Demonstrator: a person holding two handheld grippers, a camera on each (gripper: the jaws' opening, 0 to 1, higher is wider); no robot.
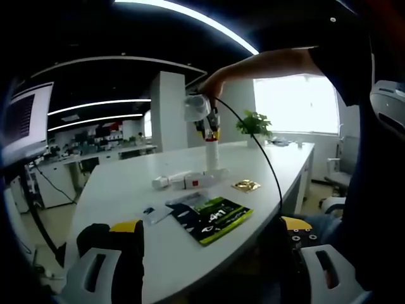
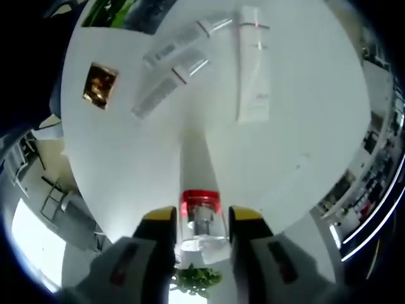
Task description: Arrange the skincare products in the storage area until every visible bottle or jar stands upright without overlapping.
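Overhead, in the right gripper view, the right gripper (image 2: 202,231) looked straight down on a white table (image 2: 316,126), its two yellow-tipped jaws closed on the top of a tall white bottle (image 2: 197,171) with a red band under a clear cap. The bottle stood upright on the table, running away from the jaws toward the middle of the view. Beyond the jaw tips a wide white tube (image 2: 254,69) lay flat, and to the left of it two slimmer white tubes (image 2: 172,66) lay side by side at a slant, close together; whether they touched could not be told. Farther left of the jaws a small gold sachet (image 2: 99,83) lay apart from the rest.

In the left gripper view the left gripper (image 1: 209,253) hung low at the near edge of the table (image 1: 114,183), its jaws spread wide with nothing between them. Past the jaws a green-and-black packet (image 1: 212,218) lay flat, with the gold sachet (image 1: 246,185) beyond it to the right. Farther off, a person's hand (image 1: 215,82) held the right gripper (image 1: 209,132) over the upright bottle (image 1: 213,155), and the white tubes (image 1: 180,181) lay just left of its foot.
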